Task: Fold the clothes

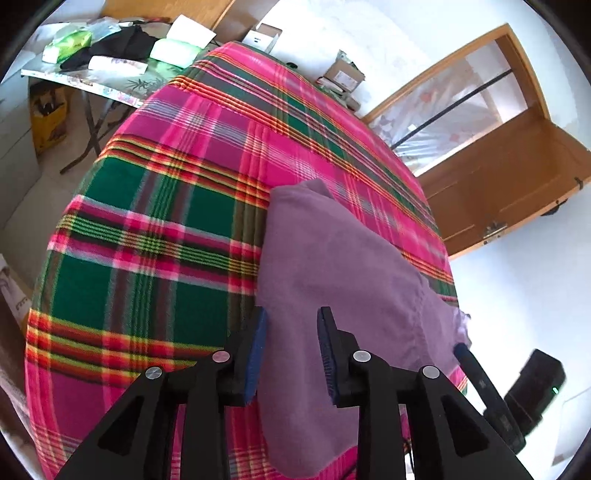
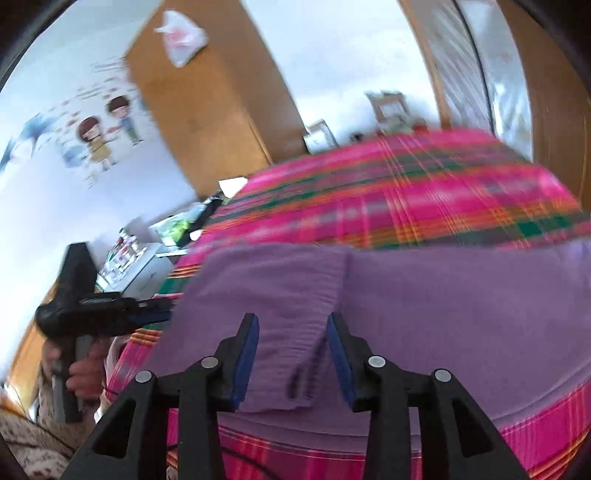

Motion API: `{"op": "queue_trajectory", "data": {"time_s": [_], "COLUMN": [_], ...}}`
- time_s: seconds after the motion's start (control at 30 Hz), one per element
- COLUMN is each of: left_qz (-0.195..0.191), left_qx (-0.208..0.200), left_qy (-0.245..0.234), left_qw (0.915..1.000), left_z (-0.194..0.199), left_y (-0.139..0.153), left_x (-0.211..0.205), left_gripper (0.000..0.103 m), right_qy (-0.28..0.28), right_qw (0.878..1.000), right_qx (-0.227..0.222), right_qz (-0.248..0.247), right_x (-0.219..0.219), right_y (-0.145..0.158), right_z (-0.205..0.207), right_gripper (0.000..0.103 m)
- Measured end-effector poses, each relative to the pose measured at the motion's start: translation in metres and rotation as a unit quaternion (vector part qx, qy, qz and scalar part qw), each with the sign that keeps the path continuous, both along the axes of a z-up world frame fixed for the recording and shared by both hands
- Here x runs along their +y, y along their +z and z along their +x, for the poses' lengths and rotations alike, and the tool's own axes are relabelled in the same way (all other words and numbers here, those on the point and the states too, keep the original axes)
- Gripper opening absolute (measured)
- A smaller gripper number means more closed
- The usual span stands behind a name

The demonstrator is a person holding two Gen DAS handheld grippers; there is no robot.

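Both tools were released, jaws wide: the left tool (image 1: 291, 314) and right tool (image 2: 292, 321) hovered above a purple garment (image 1: 332, 266) lying on the plaid-covered bed (image 1: 155, 221), grasping nothing.

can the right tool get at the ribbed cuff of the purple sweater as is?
Probably yes. The right tool is open, and the ribbed cuff lies on top of the sweater between its pads, nothing covering it.

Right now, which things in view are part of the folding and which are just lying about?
For the job:
purple garment
plaid blanket beneath it
left gripper, open
right gripper, open

Lying about:
cluttered side table
black cloth
cardboard box
plastic bag
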State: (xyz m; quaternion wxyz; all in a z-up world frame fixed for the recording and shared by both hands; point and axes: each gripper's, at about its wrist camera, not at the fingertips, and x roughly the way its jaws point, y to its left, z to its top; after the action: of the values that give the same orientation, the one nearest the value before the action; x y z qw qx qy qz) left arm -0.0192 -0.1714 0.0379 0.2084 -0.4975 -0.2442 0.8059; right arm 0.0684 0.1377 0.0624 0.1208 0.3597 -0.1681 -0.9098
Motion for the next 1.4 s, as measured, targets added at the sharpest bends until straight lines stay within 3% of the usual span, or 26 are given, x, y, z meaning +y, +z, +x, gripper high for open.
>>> {"op": "queue_trajectory", "data": {"time_s": [0.2,0.3,0.7,0.77,0.8,0.83,1.0,1.4], "left_qz": [-0.003,-0.009,-0.025,-0.028,-0.028,-0.029,-0.033,-0.019], "left_qx": [0.013,0.011,-0.004,-0.007,-0.008,-0.009,-0.012,-0.001], "left_qy": [-0.015,-0.025,-0.044,-0.043,-0.042,-0.041,-0.040,-0.038], "left_qw": [0.9998,0.9996,0.9987,0.9986,0.9987,0.9987,0.9986,0.9991], "left_z": [0.010,0.013,0.005,0.003,0.002,0.002,0.000,-0.001], "left_y": [0.005,0.004,0.000,-0.001,-0.002,-0.003,-0.004,0.002], "left_x": [0.014,0.022,0.041,0.042,0.043,0.043,0.045,0.050], "left_gripper": [0.029,0.029,0.029,0.029,0.029,0.029,0.029,0.029], "right_qy": [0.016,0.024,0.036,0.042,0.044,0.043,0.050,0.040], "right_qw": [0.996,0.995,0.992,0.992,0.992,0.992,0.990,0.991], "right_qx": [-0.060,-0.078,-0.076,-0.078,-0.079,-0.081,-0.065,-0.019], "right_qz": [-0.062,-0.064,-0.095,-0.089,-0.086,-0.085,-0.116,-0.127], "right_x": [0.012,0.010,0.008,0.006,0.005,0.005,0.014,0.035], "right_y": [-0.029,-0.040,-0.048,-0.048,-0.048,-0.049,-0.046,-0.013], "right_z": [-0.013,-0.020,-0.041,-0.044,-0.044,-0.045,-0.040,-0.026], "right_gripper": [0.046,0.047,0.050,0.046,0.035,0.031,0.019,0.015]}}
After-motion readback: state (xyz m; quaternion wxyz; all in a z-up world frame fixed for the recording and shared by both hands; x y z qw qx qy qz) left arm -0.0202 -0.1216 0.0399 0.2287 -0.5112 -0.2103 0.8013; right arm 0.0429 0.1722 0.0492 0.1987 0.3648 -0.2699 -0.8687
